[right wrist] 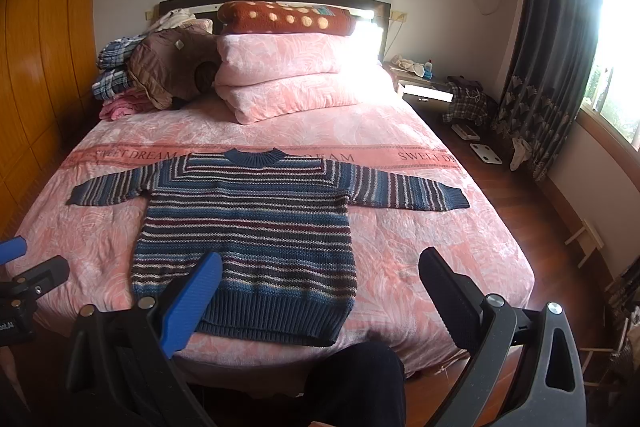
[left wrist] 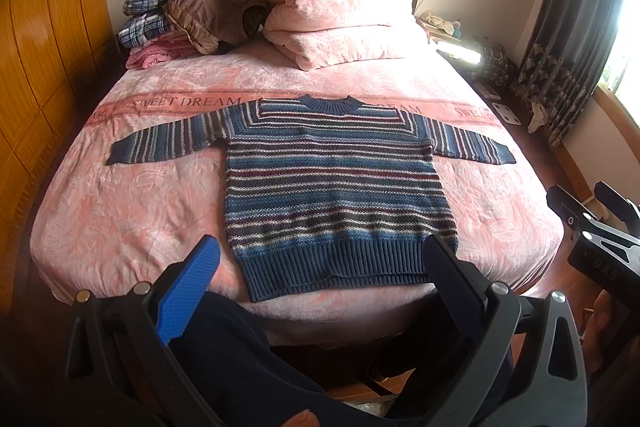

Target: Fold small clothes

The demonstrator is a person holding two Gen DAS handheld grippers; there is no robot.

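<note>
Folding has not begun: the striped sweater [left wrist: 336, 187] lies flat and face up across the middle of the bed [left wrist: 120, 227], sleeves spread toward both side edges, hem near the foot edge. Left tool [left wrist: 320, 267] and right tool [right wrist: 320, 275] both hang above the foot edge, jaws wide apart and empty. Next, I judge, each should pinch a sleeve cuff and bring it inward. Pillows [left wrist: 340, 27] and piled clothes [left wrist: 160, 23] crowd the head end; curtain [right wrist: 552, 47] and window lie right
</note>
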